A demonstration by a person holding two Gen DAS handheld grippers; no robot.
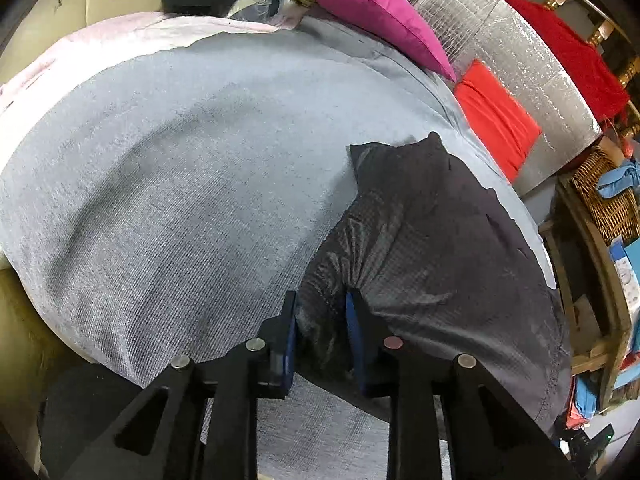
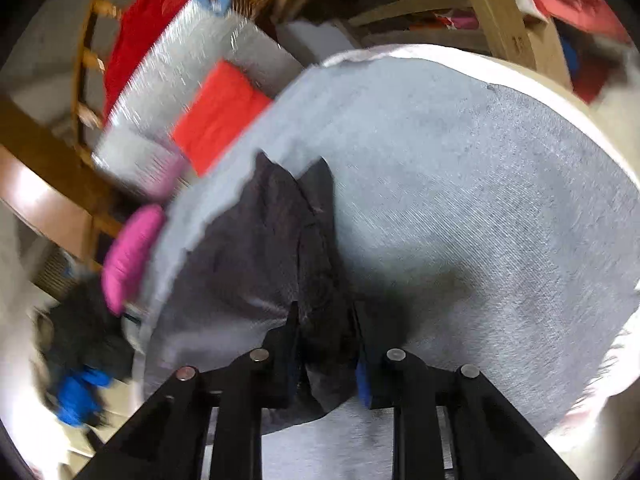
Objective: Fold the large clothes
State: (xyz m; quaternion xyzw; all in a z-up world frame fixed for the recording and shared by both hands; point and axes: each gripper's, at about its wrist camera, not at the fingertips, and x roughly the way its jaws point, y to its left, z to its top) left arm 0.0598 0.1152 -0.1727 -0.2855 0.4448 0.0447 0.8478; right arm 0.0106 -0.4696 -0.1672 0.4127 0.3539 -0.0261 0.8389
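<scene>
A dark grey garment (image 1: 432, 240) lies bunched on a light grey cloth-covered surface (image 1: 180, 160). My left gripper (image 1: 322, 312) is shut on a fold of the garment at its near edge. In the right wrist view, which is blurred by motion, the same dark garment (image 2: 272, 232) stretches away over the grey surface (image 2: 480, 200). My right gripper (image 2: 326, 332) is shut on another bunched part of it, held a little above the surface.
A magenta cushion (image 1: 376, 12), a red cushion (image 1: 496, 116) and a silver foil mat (image 1: 532, 80) lie beyond the surface. A wicker basket (image 1: 608, 200), wooden chairs (image 2: 48, 168) and clutter stand to the side. Black and blue clothes (image 2: 80, 360) lie at the left.
</scene>
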